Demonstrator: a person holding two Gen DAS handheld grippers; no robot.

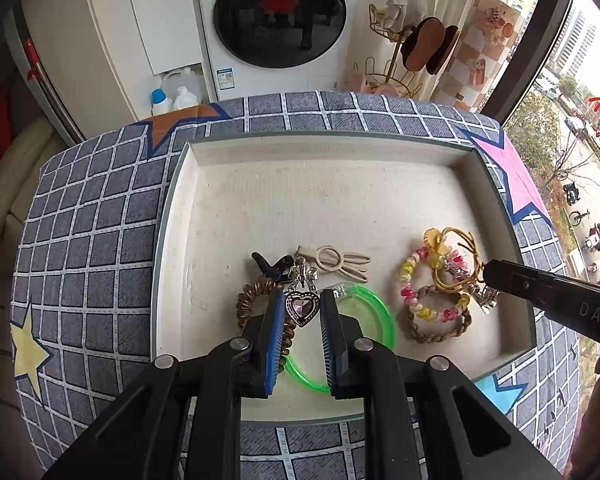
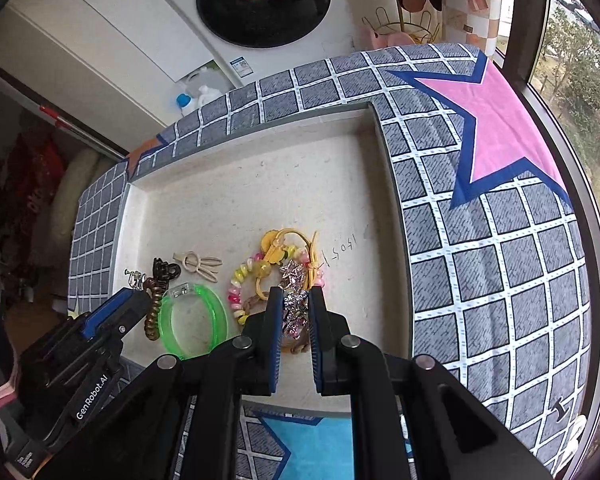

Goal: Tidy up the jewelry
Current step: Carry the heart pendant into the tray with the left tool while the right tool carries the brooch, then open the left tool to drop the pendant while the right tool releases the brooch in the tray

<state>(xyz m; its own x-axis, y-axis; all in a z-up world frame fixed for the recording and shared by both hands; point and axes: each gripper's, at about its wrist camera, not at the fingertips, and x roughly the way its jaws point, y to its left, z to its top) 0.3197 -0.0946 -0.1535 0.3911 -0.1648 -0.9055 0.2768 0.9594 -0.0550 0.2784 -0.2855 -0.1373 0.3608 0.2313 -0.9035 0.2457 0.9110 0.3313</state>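
left gripper [image 1: 299, 316]: fingers narrowly set on heart pendant [image 1: 301, 307] over tray [image 1: 260, 196] | right gripper [image 2: 296, 312]: fingers nearly closed, seemingly on sparkly clip [image 2: 293, 308] | advice: both are to be lowered slowly, kept clear of green bangle [image 1: 374, 312].

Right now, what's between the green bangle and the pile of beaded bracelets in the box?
Nothing: bare white box floor separates the green bangle from the beaded bracelets. The left wrist view shows that gap best.
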